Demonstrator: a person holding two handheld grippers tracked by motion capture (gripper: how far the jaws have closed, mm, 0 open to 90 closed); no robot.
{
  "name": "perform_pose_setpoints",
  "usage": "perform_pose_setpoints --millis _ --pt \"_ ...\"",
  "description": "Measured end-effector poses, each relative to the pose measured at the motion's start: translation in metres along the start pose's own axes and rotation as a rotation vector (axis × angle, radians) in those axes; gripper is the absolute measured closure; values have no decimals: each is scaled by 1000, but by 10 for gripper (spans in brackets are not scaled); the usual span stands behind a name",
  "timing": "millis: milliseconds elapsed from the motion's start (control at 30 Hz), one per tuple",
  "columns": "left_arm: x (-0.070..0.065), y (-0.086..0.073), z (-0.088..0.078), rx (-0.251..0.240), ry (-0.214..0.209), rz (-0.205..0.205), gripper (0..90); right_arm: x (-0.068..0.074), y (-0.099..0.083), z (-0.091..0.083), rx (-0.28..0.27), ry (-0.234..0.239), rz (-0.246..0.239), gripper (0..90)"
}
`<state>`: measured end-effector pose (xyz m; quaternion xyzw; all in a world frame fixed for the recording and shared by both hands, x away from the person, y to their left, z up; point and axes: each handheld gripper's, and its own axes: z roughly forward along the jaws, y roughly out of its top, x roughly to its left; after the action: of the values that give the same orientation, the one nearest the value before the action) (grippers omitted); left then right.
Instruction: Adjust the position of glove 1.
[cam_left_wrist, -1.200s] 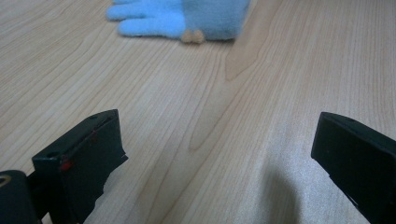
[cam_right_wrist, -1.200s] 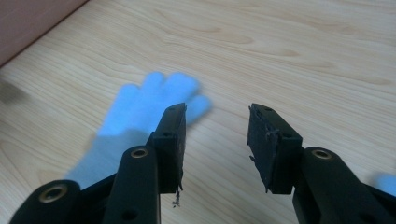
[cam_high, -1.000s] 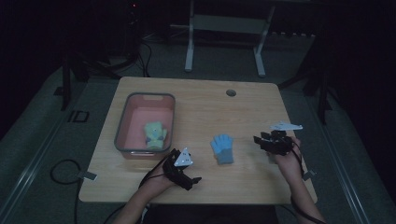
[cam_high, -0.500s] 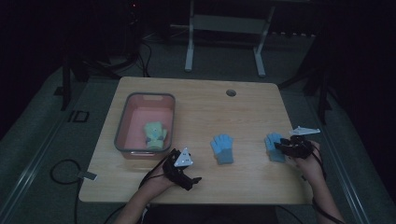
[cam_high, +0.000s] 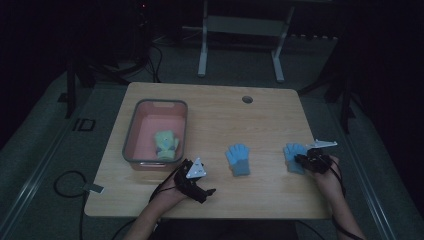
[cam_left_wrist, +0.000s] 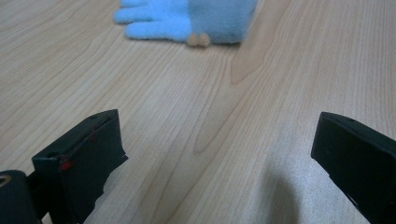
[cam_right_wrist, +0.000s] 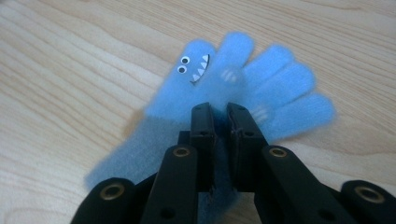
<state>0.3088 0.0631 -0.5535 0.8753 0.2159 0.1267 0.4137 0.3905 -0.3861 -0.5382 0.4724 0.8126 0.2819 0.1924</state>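
Dim surroundings are closing in on a pale wooden table (cam_high: 210, 107), with a metal stand and loose cables sitting on the grey floor beyond its far edge. At the left, a pink bin (cam_high: 131, 137) is holding a light green glove (cam_high: 165, 143), and just in front of it the left gripper (cam_high: 206, 191) is resting low on the wood with its jaws spread wide and nothing between them; a blue glove (cam_left_wrist: 187, 18) is lying flat a little beyond its fingertips. Further right, the change is showing: the right gripper (cam_right_wrist: 219, 116), which a second ago was held up above the table, is now down on the surface at the right edge, its fingers pinched together on a second blue glove with a monster face (cam_right_wrist: 233, 88). Judging from this, the pair is being laid out side by side.
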Motion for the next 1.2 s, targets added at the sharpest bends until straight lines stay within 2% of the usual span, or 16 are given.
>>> perform_pose_setpoints --millis 133,233,467,600,700,800,833,967,1200 --pt "0 0 0 -2 8 3 20 1 4 -4 -12 8 31 845" --pt "0 0 0 0 9 4 20 9 17 -17 -61 34 47 850" --pt "0 0 0 3 5 4 20 40 46 -36 -137 121 33 852" --pt "0 0 0 5 1 5 20 63 57 -36 -153 171 -7 852" --pt "0 -1 0 -4 10 16 20 76 58 -28 -140 193 -20 852" --pt "0 -1 0 -11 9 14 20 85 54 -17 -107 188 -43 852" --pt "0 -1 0 -10 6 12 20 86 53 -14 -102 205 -37 852" --pt "0 -1 1 0 -1 10 20 85 47 -1 -70 218 -35 850" --pt "-1 0 1 -1 -2 14 20 82 38 18 -12 197 -34 839"
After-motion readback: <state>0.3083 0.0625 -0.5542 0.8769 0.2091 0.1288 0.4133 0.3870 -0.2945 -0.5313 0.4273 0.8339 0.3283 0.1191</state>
